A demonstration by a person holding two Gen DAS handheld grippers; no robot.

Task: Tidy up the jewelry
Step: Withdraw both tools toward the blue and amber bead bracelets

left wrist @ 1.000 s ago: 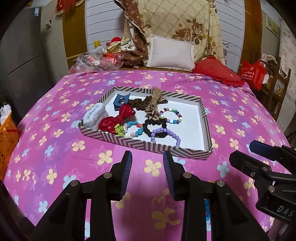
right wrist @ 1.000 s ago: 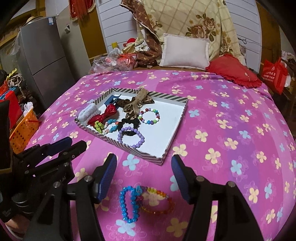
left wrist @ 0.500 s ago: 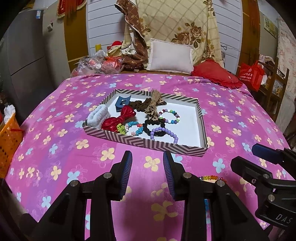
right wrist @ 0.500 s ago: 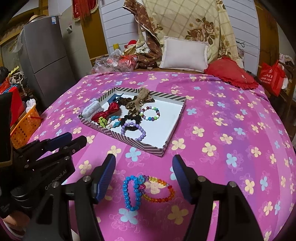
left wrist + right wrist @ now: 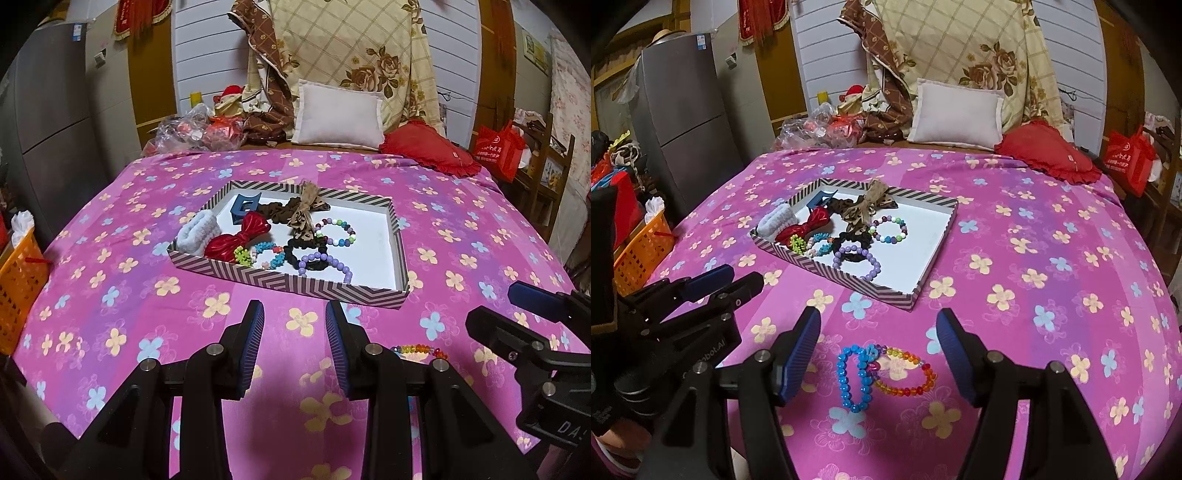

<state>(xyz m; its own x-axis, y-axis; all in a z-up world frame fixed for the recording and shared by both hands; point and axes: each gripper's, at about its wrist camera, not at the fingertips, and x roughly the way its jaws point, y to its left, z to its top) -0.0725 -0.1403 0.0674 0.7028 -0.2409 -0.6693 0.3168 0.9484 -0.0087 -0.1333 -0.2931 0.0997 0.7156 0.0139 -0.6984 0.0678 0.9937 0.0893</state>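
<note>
On the pink flowered bedspread [image 5: 1015,236], just short of the chevron-edged white tray [image 5: 925,275], the blue beaded bracelet [image 5: 852,376] and overlapping rainbow beaded bracelet [image 5: 908,373] look light, floppy and slippery, so the spread, empty right gripper [image 5: 877,354] should pinch one strand clear of the overlap, while the left gripper [image 5: 293,349] hangs parted and empty.

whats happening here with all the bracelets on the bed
A person is sorting jewelry on a pink flowered bedspread, holding a hand-held gripper in each hand. The striped tray already holds bracelets, scrunchies and bows. A blue beaded bracelet and a rainbow beaded bracelet lie outside it on the bedspread. The right hand-held gripper is open above those two, holding nothing. The left hand-held gripper is also open and empty.
</note>
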